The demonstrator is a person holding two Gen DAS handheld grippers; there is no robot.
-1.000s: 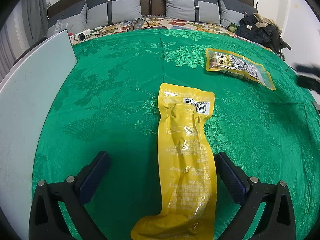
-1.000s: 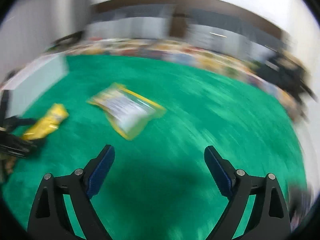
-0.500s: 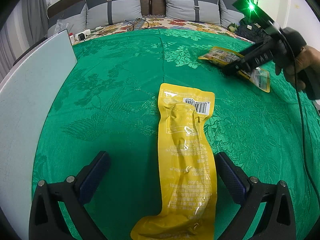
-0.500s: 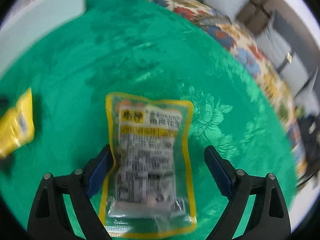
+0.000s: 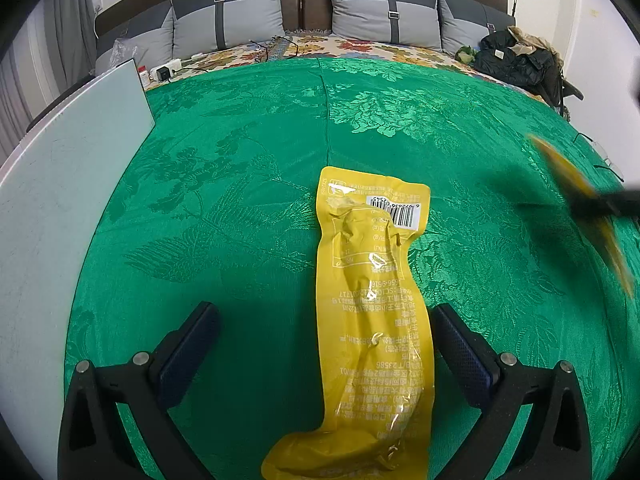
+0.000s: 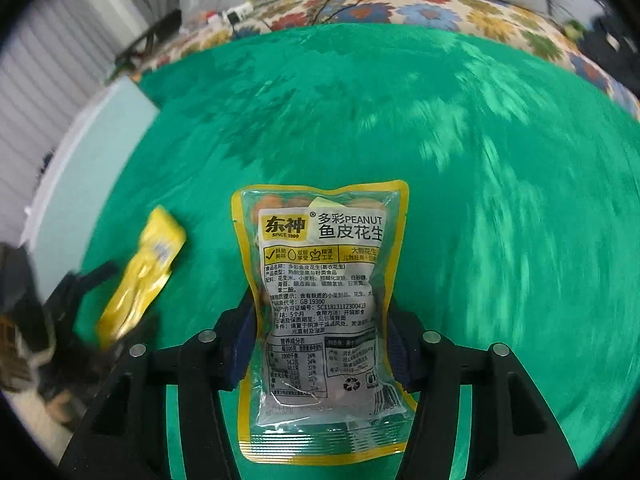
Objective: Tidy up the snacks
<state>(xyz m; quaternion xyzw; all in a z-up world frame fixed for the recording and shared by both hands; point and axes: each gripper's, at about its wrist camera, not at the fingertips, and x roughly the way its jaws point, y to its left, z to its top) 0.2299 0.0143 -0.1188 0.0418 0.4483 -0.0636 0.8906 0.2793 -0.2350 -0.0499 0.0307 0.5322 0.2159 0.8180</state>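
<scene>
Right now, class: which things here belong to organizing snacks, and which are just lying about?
Belong to the job:
- peanut packet, gripped by the right gripper
- yellow snack pouch, between the left gripper's open jaws

Lying about:
- grey pillows
- dark jacket
- power strip

Clear peanut pouch [image 6: 324, 304] pinched upright, yellow packet [image 5: 372, 320] flat

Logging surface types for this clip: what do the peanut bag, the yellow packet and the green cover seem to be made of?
Peanut bag: thin glossy plastic film, part clear, since the nuts show through the top; it pinches in between the right gripper's pads.
Yellow packet: opaque shiny plastic film, creased and glinting, probably vacuum-sealed.
Green cover: woven cloth with a satin sheen and a raised floral pattern, likely brocade.
</scene>
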